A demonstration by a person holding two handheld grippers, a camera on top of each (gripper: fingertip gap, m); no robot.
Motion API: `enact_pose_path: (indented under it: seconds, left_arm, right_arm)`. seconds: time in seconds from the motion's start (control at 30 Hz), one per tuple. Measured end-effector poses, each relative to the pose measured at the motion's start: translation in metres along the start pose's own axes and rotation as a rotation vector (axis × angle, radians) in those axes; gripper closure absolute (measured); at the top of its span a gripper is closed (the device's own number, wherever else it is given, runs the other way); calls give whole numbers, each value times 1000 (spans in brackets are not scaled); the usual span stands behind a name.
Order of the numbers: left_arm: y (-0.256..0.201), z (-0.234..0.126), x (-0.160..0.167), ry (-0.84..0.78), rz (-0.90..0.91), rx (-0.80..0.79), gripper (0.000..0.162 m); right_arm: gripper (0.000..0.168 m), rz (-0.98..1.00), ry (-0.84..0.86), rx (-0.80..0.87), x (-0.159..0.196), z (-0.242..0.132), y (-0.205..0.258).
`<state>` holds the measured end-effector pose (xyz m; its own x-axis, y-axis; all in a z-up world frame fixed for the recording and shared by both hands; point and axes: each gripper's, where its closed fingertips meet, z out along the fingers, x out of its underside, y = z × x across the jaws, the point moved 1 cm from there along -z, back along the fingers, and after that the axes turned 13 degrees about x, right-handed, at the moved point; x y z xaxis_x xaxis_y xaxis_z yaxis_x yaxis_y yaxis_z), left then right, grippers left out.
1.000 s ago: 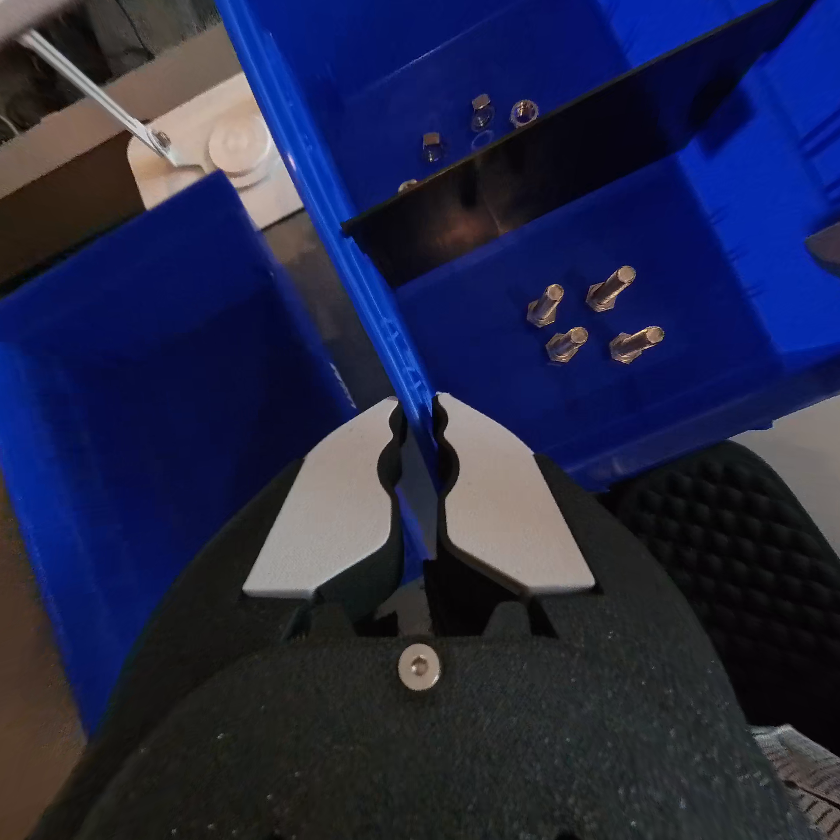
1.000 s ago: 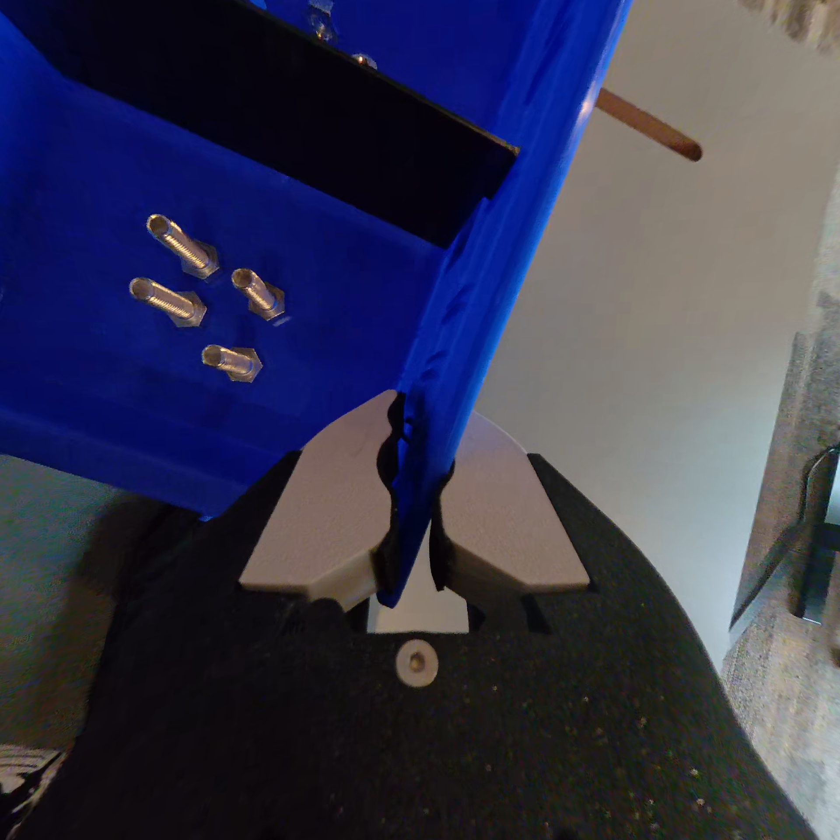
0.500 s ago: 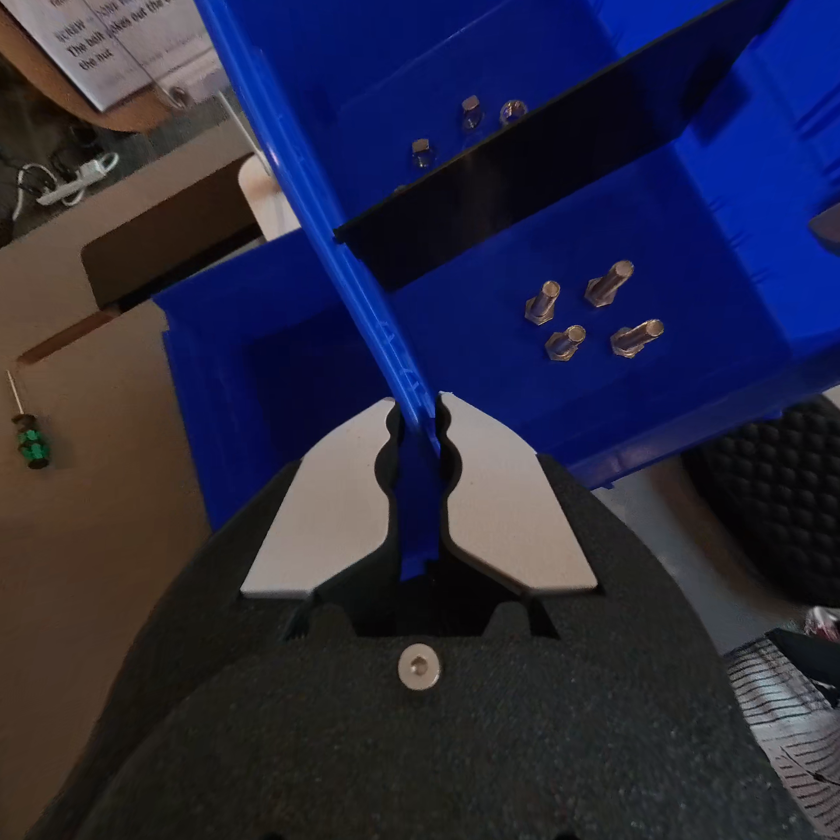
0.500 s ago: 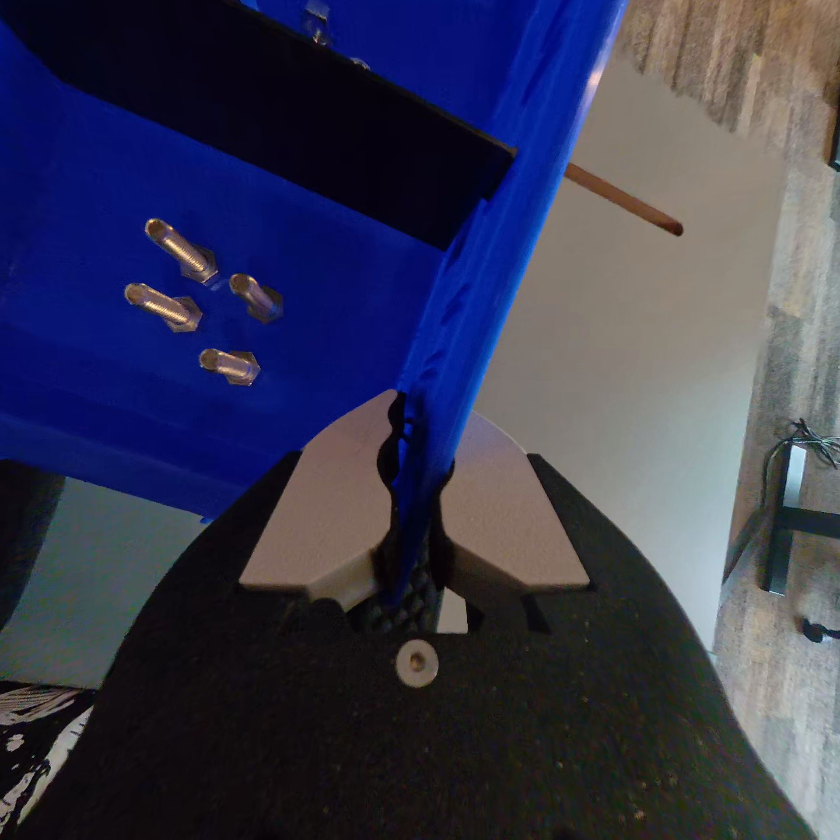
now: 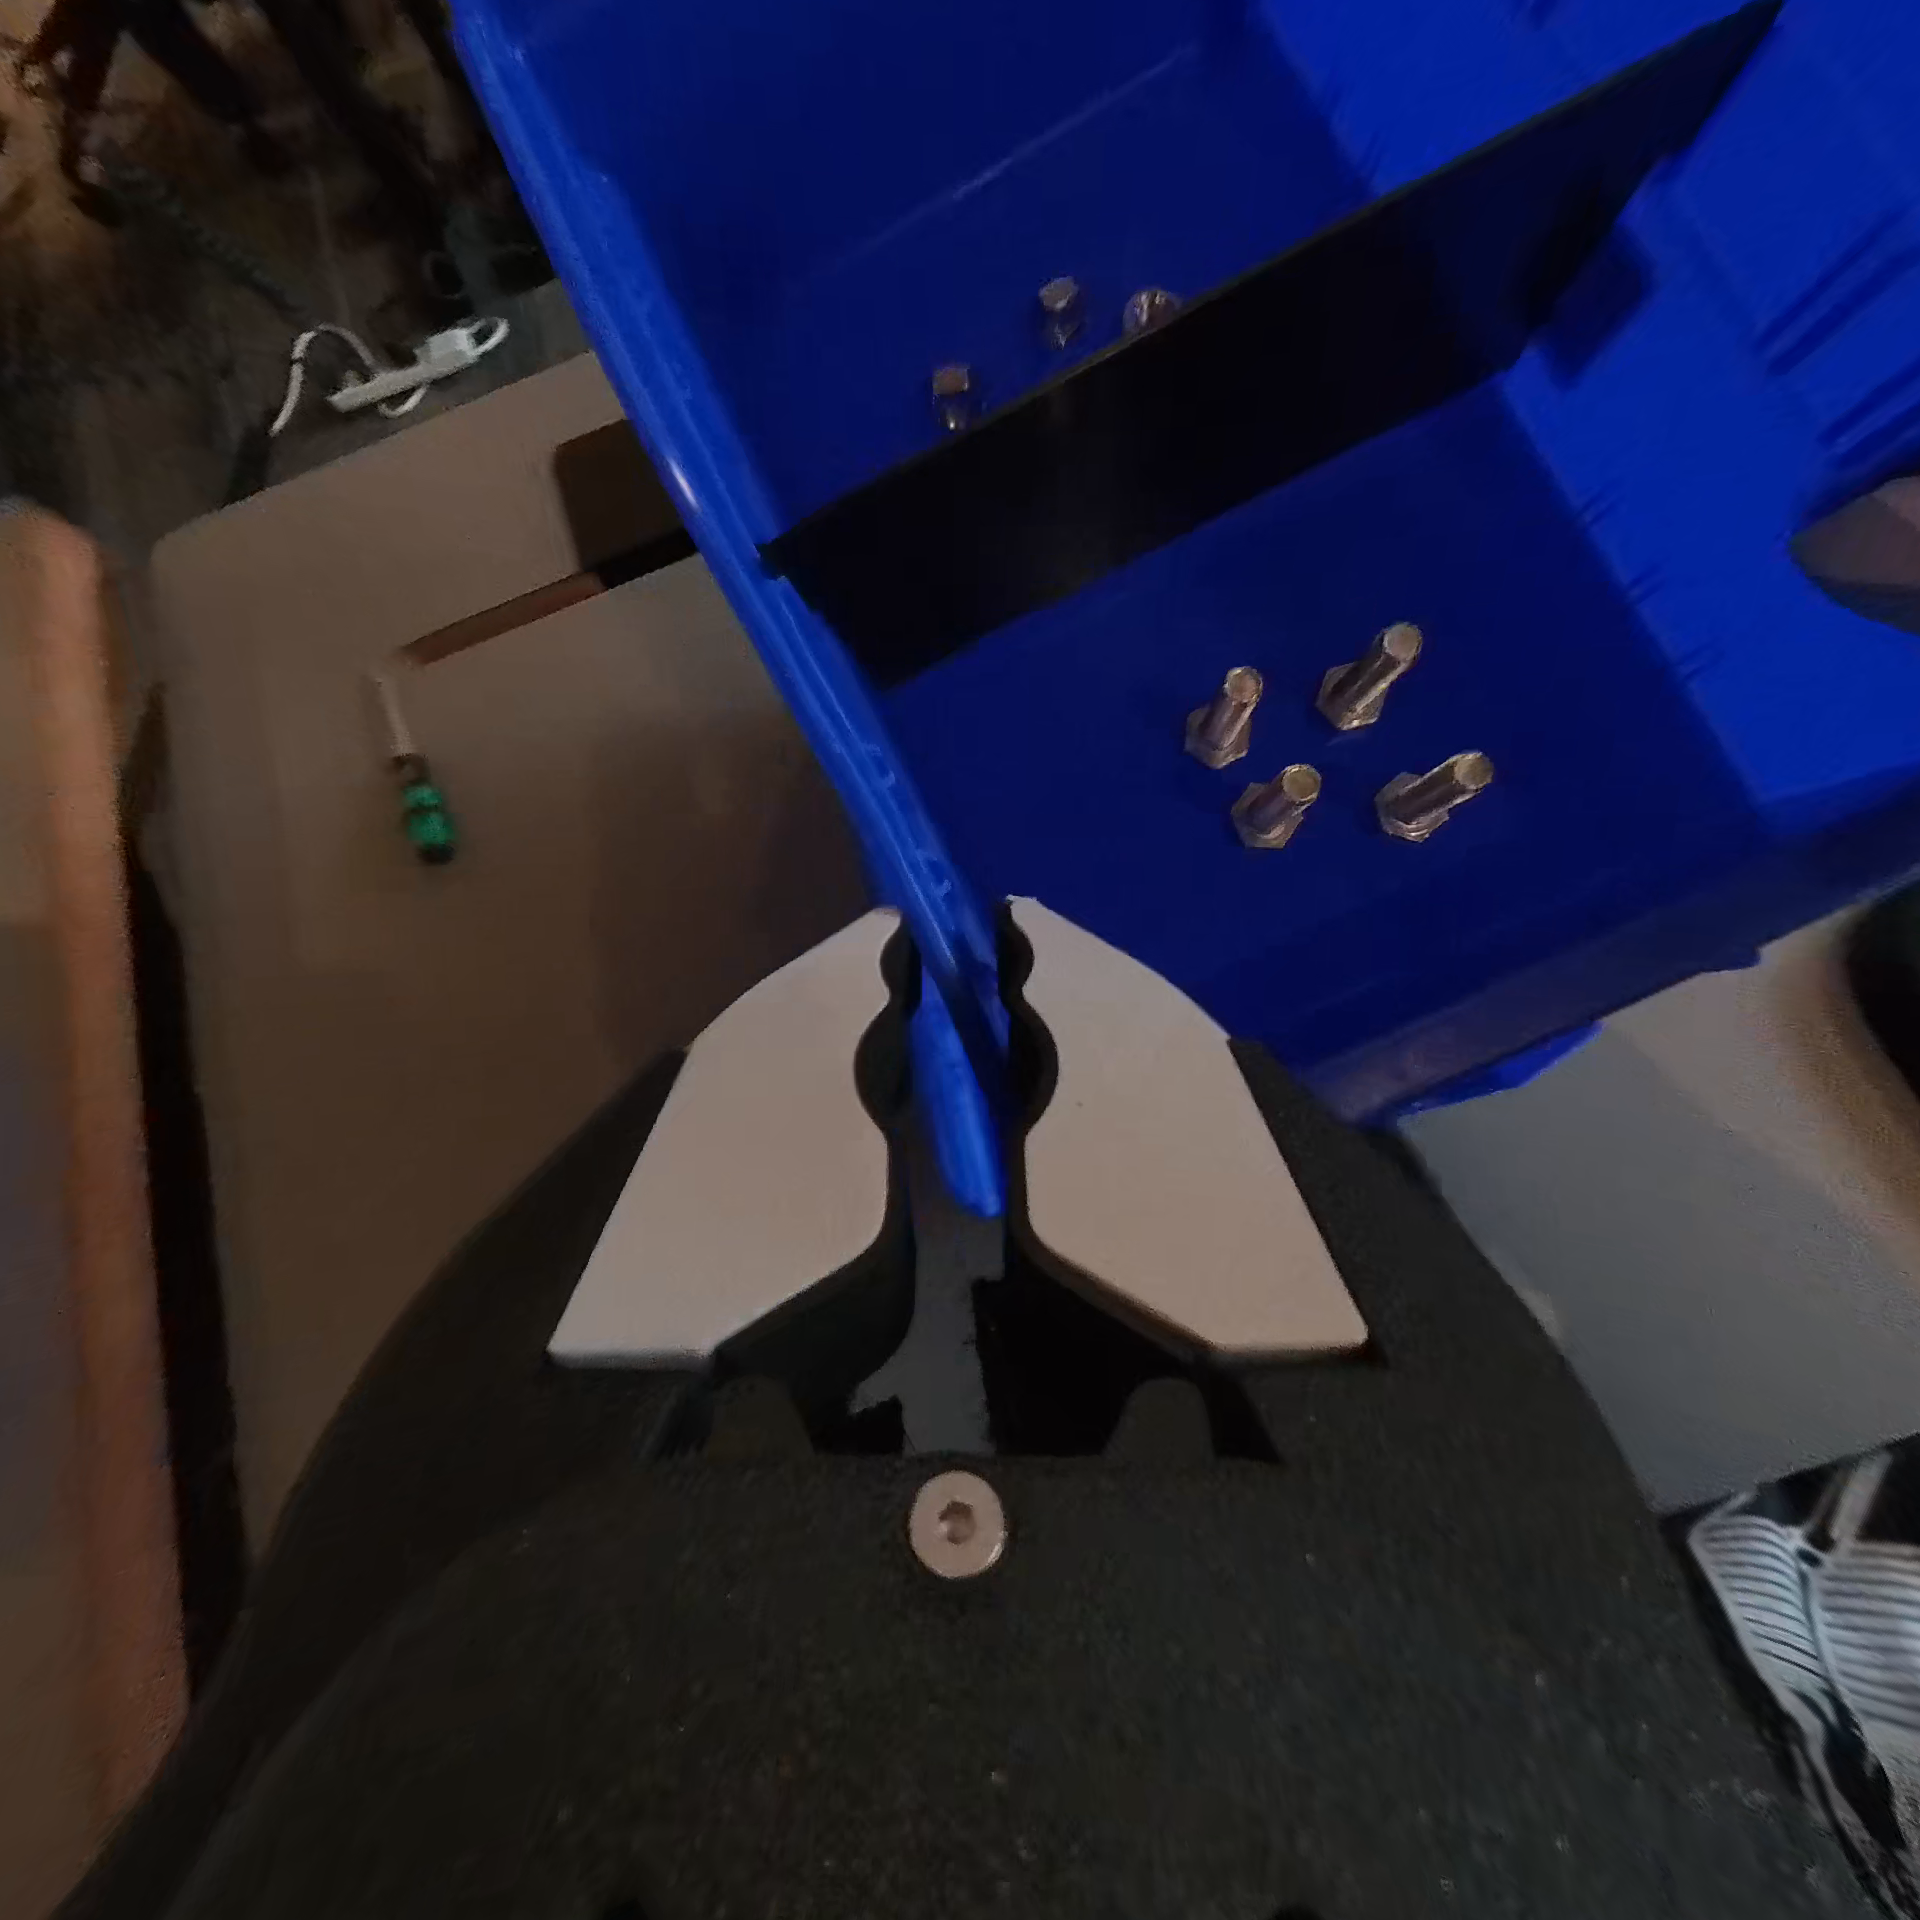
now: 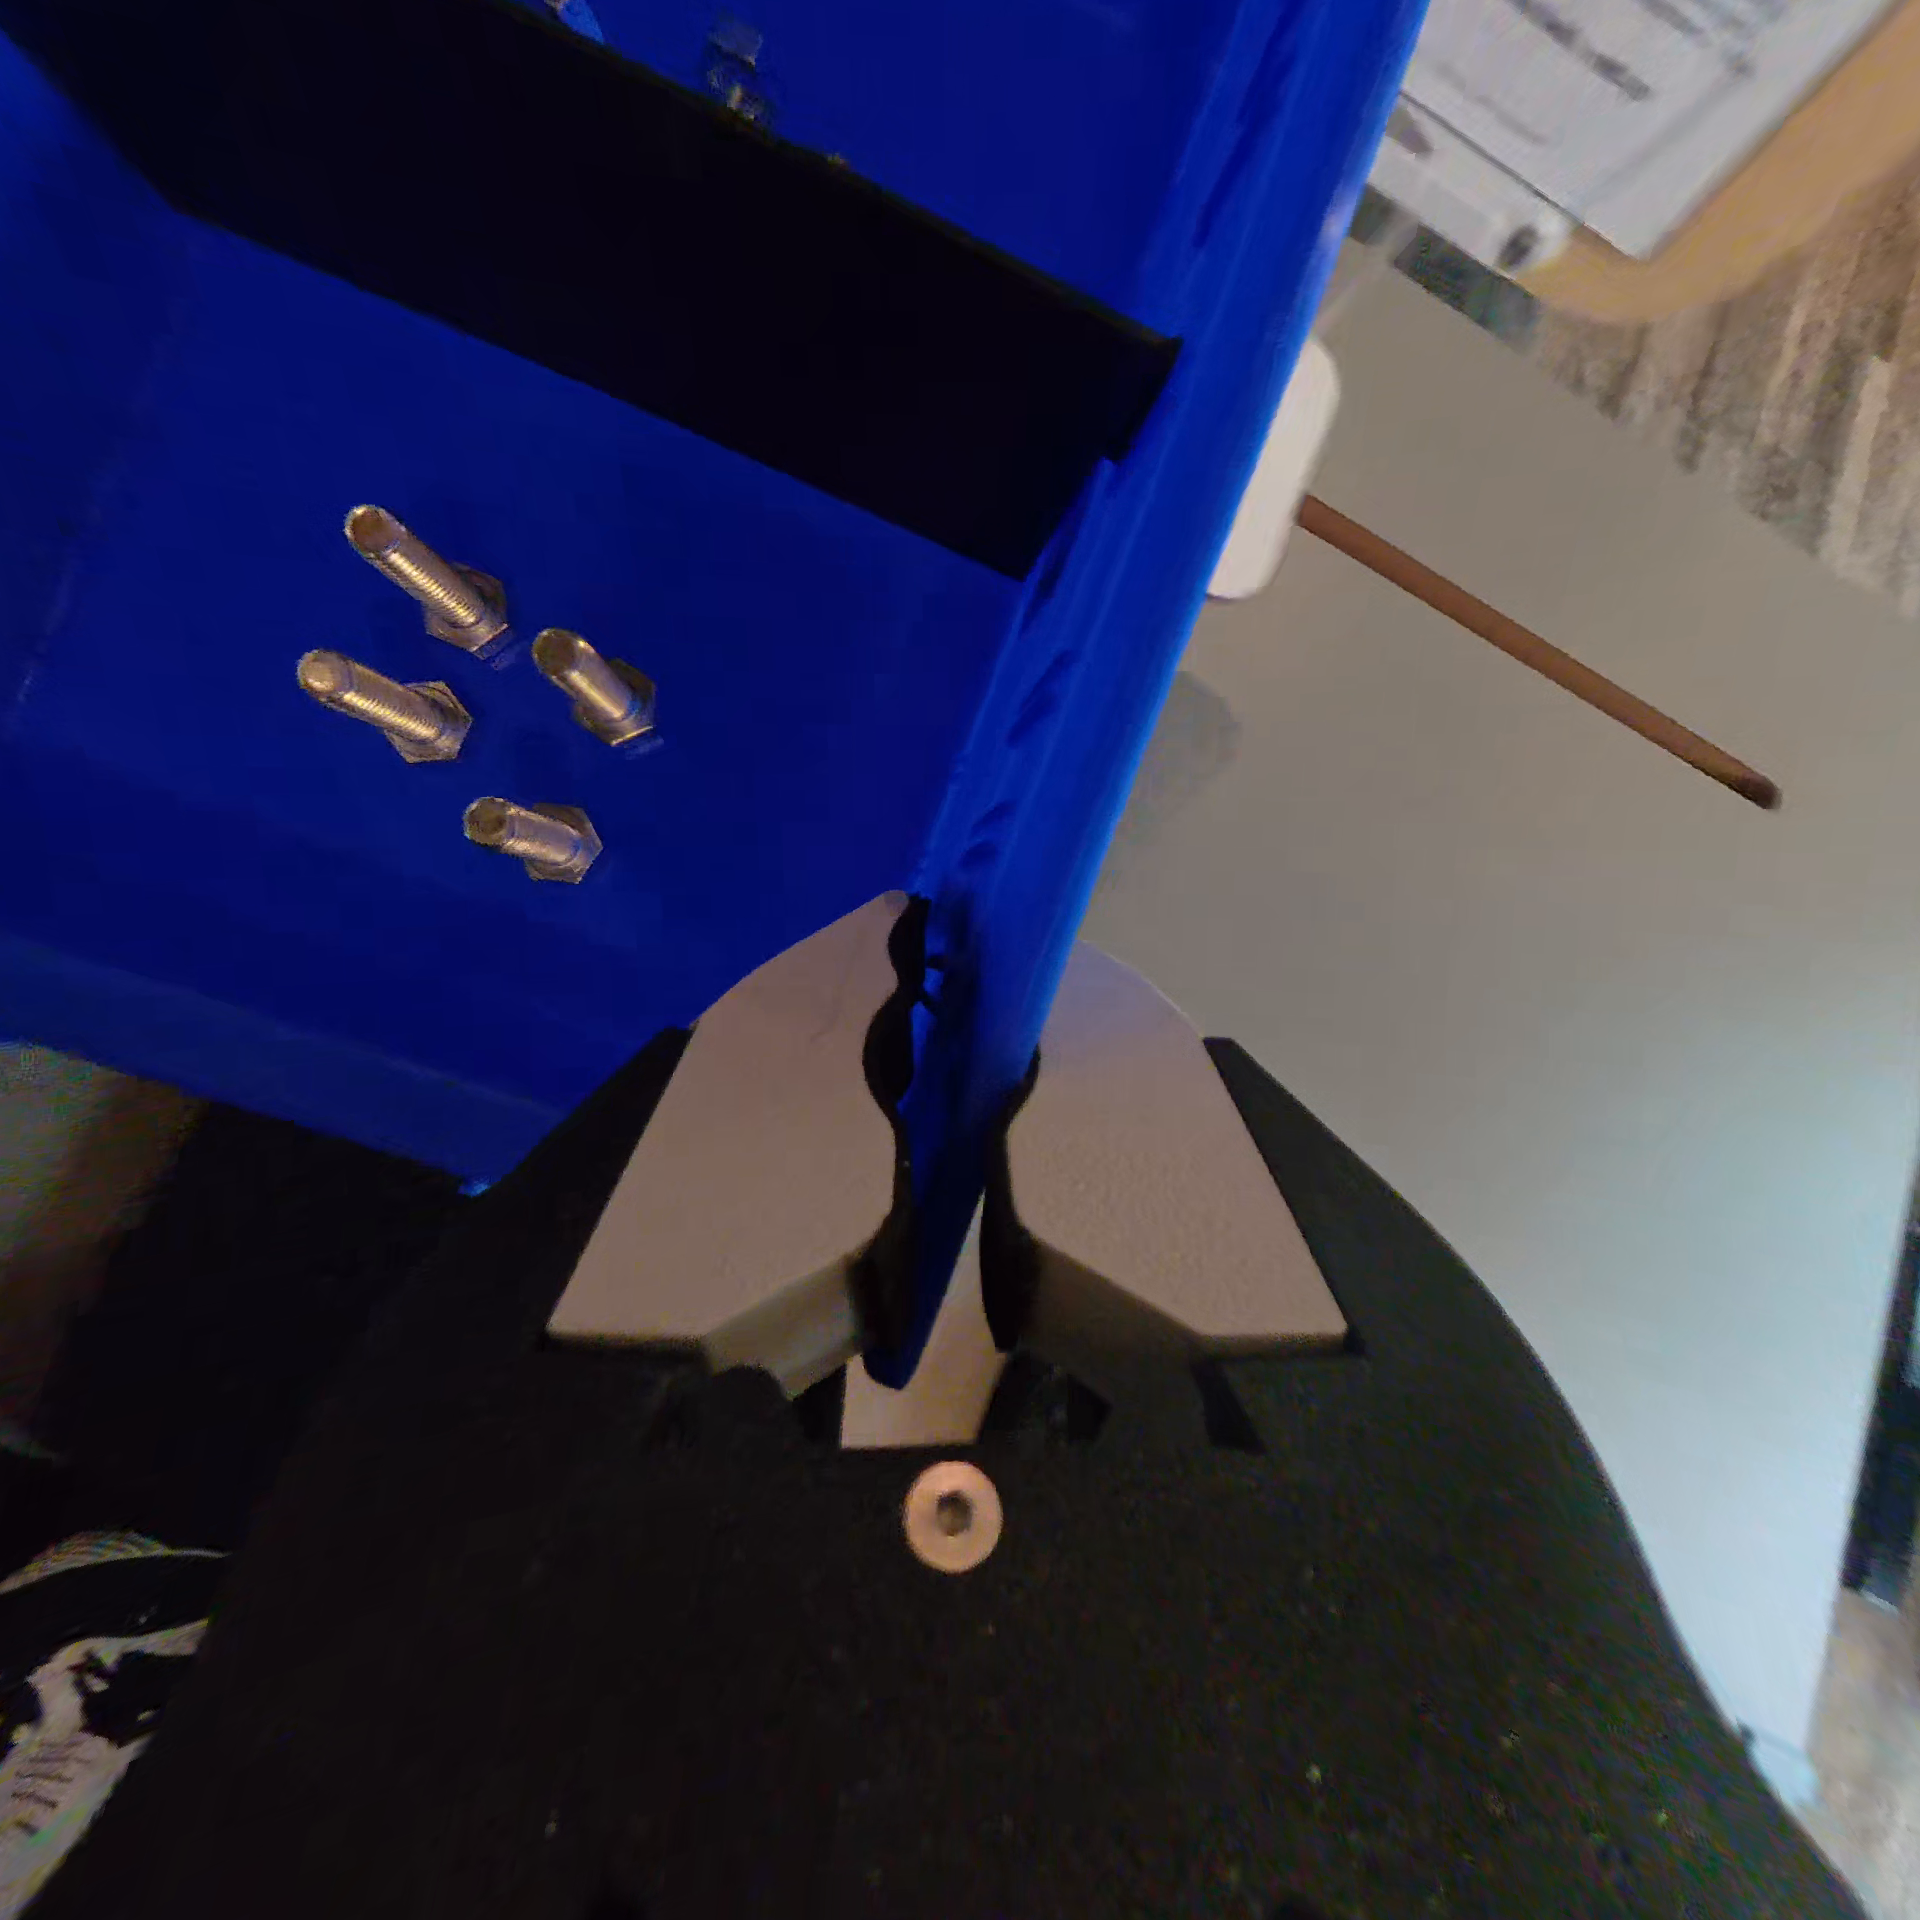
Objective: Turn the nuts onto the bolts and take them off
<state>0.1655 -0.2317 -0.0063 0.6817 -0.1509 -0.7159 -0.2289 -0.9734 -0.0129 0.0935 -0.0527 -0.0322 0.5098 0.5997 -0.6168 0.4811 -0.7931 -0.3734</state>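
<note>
A blue plastic bin (image 5: 1143, 935) with a black divider (image 5: 1195, 499) is held up off the table between both grippers. My left gripper (image 5: 951, 925) is shut on the bin's left wall. My right gripper (image 6: 935, 935) is shut on the bin's right wall (image 6: 1122, 623). Several steel bolts (image 5: 1340, 748) stand on their heads in the near compartment, and they also show in the right wrist view (image 6: 468, 686). Three small nuts (image 5: 1055, 312) lie in the far compartment behind the divider.
A small green-handled screwdriver (image 5: 416, 769) lies on the tan table (image 5: 468, 987) at left. A brown rod (image 6: 1538, 655) sticks out of a white block (image 6: 1278, 478) on the pale table at right. A white cable lies on the floor (image 5: 395, 364).
Both grippers have carried the bin on, still clamped on its walls. The second blue bin at left has left the left view. The white block has come into the right view.
</note>
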Motion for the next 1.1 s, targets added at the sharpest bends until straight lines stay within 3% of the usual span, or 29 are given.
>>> enact_pose_path:
  seconds: [0.3, 0.57, 0.8, 1.1]
  left_arm:
    - [100, -64, 68, -1, -129, -177, 151]
    - [165, -99, 131, 18, -236, -260, 152]
    - [205, -97, 178, 27, -308, -254, 152]
    - [231, -68, 219, 43, -353, -181, 152]
  right_arm:
    - [161, -91, -66, -192, -50, 5, 137]
    - [161, -158, -83, -308, -70, 9, 237]
    - [161, -202, -78, -342, -72, 24, 295]
    - [160, -247, -3, -299, -54, 49, 329]
